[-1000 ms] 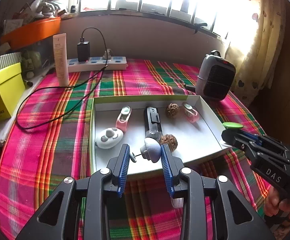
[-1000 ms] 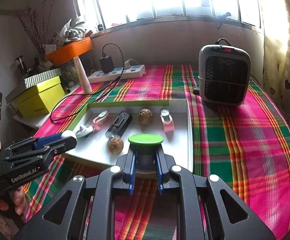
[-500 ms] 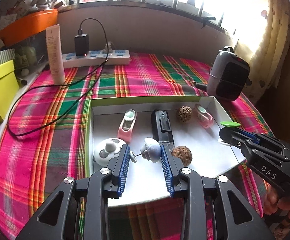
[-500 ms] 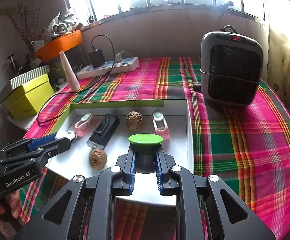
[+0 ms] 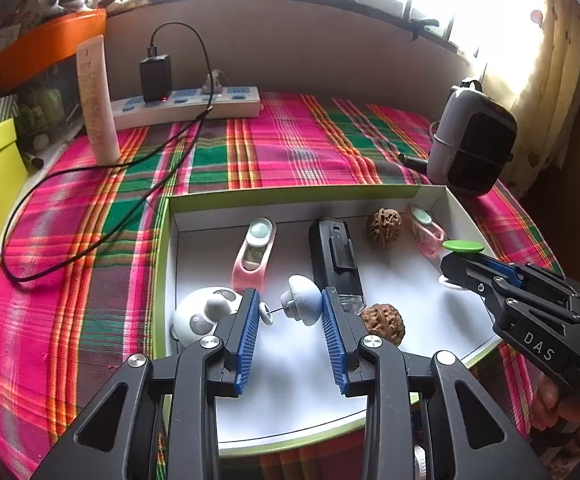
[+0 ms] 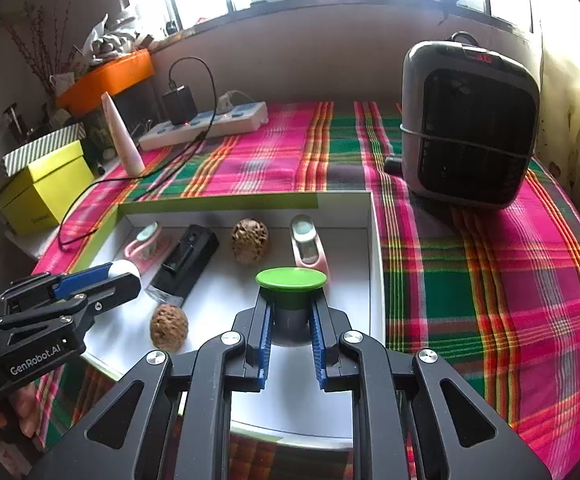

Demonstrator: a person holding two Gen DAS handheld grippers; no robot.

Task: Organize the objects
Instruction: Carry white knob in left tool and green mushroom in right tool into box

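Both tongs advanced over tray (image 5: pixel 461 208), tilted down; left (image 5: pixel 290 312) gripping white knob (image 5: pixel 303 306), right (image 6: pixel 290 320) green-capped one (image 6: pixel 291 280)

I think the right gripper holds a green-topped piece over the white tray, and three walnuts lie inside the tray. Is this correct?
Not fully. The right gripper does hold the green-topped piece over the white tray, but only two walnuts lie inside: one near the back and one near the front. The right wrist view shows both.

home: plaid tablecloth (image 5: pixel 290 152), heater (image 6: pixel 469 128)
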